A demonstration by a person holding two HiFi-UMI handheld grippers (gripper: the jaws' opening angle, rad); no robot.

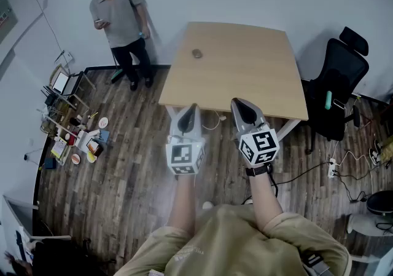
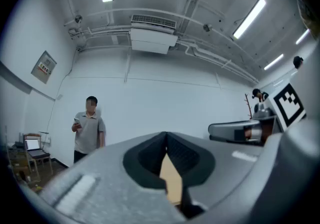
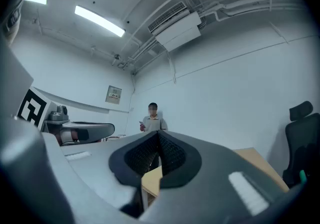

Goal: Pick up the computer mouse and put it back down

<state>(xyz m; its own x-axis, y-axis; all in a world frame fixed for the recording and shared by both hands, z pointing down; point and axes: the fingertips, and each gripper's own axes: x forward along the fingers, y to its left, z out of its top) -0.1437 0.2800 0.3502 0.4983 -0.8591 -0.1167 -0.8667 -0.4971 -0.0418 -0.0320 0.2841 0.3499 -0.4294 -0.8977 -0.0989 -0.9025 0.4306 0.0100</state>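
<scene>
reaching for the mouse (image 1: 196,53) far across the table (image 1: 258,84) | left gripper (image 1: 190,109), right gripper (image 1: 241,104) both closed, empty | open one wide first

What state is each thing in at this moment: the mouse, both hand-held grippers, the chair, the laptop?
computer mouse: lying on the table, untouched.
left hand-held gripper: shut, empty.
right hand-held gripper: shut, empty.
office chair: unoccupied, beside the table.
laptop: open, screen lit.
</scene>
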